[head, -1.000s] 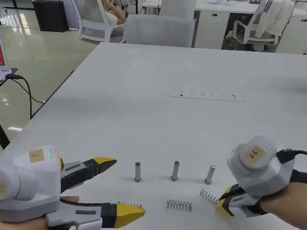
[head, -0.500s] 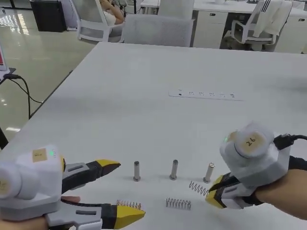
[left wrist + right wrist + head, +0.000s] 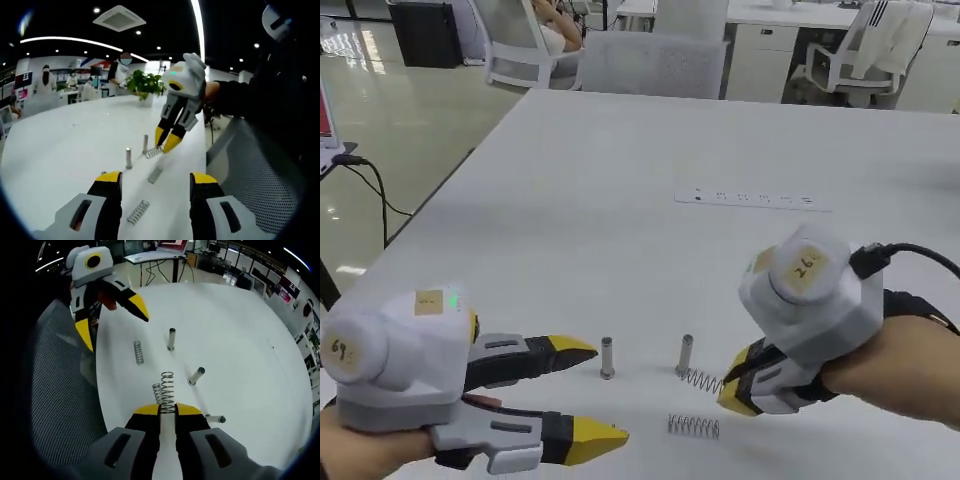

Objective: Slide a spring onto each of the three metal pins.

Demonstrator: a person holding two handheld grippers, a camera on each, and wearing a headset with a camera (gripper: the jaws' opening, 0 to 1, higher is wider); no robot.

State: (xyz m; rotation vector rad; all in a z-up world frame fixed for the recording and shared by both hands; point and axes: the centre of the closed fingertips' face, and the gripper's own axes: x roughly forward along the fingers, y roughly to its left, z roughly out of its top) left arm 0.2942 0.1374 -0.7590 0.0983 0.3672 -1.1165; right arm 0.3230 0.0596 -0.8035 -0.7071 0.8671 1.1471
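Metal spring, pinched at one end by the right gripper, lies nearly flat with its free end beside the foot of the upright middle pin, while the left gripper, spread and empty, is farther away.

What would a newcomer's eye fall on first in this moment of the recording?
The right gripper at the right of the head view stands out, shut on a spring that points toward an upright pin on the white table. At the lower left the left gripper is open, its yellow tips holding nothing. A second spring lies loose in front of the pins.
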